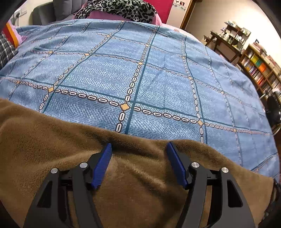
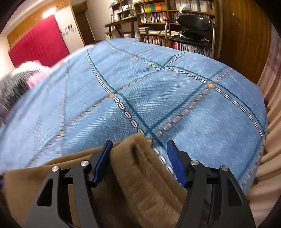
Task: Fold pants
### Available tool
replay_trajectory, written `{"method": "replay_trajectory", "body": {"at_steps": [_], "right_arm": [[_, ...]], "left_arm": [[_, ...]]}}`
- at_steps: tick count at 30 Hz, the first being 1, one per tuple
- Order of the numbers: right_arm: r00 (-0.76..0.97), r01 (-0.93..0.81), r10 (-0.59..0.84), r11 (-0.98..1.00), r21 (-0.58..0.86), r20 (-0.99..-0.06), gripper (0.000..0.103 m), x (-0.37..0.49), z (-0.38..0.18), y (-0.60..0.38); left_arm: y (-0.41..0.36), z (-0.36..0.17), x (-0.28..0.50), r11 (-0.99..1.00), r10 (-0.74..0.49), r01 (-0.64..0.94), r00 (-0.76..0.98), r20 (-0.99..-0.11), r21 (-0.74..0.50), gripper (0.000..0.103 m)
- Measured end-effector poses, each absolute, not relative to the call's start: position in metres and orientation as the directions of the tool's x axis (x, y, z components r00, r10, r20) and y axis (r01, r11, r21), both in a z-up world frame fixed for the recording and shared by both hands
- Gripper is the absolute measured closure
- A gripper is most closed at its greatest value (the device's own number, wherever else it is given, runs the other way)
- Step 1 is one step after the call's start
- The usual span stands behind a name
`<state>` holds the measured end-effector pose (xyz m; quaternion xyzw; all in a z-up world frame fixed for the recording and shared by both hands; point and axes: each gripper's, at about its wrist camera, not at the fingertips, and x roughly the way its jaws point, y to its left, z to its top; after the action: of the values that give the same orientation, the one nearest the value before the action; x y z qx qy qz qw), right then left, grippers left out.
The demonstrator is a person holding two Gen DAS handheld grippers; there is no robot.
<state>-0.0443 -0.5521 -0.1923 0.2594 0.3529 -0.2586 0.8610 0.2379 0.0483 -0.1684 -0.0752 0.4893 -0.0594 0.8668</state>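
The brown fleece pants [image 1: 52, 140] lie on the blue patterned bedspread [image 1: 123, 73] along the near edge. My left gripper [image 1: 138, 149] is open just above the brown fabric, its blue pads [image 1: 102, 163] spread wide with cloth between and under them. In the right wrist view the pants' ribbed end [image 2: 140, 168] sticks up between the fingers. My right gripper [image 2: 138, 147] is open around that end, pads apart. The right view is motion-blurred.
The bedspread [image 2: 193, 108] covers the whole bed. Pink and leopard-print cloth [image 1: 121, 8] lies at the far end. Bookshelves [image 1: 260, 70] and a black chair [image 2: 193, 29] stand beyond the bed's edge. A beige curtain [image 2: 268, 157] hangs at the right.
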Motion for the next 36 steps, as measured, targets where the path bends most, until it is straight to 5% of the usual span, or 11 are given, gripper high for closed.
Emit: {"method": "replay_trajectory", "body": {"at_steps": [12, 29, 33, 36], "right_arm": [[0.689, 0.635, -0.217, 0.64, 0.432, -0.691, 0.037, -0.173, -0.187, -0.549], [0.781, 0.536, -0.1, 0.615, 0.578, -0.617, 0.037, -0.164, -0.203, -0.534], [0.801, 0.53, -0.099, 0.576, 0.622, -0.59, 0.047, -0.159, -0.212, -0.55], [0.811, 0.526, -0.072, 0.524, 0.669, -0.581, 0.064, -0.155, -0.217, -0.559]], "left_arm": [[0.005, -0.109, 0.193, 0.953, -0.302, 0.156, 0.558, -0.773, -0.261, 0.036], [-0.126, -0.097, 0.118, 0.836, -0.497, 0.451, 0.378, -0.781, -0.313, 0.036], [-0.142, -0.106, 0.111, 0.822, -0.503, 0.475, 0.344, -0.793, -0.315, 0.036], [-0.149, -0.116, 0.109, 0.817, -0.504, 0.475, 0.313, -0.805, -0.327, 0.036]]}}
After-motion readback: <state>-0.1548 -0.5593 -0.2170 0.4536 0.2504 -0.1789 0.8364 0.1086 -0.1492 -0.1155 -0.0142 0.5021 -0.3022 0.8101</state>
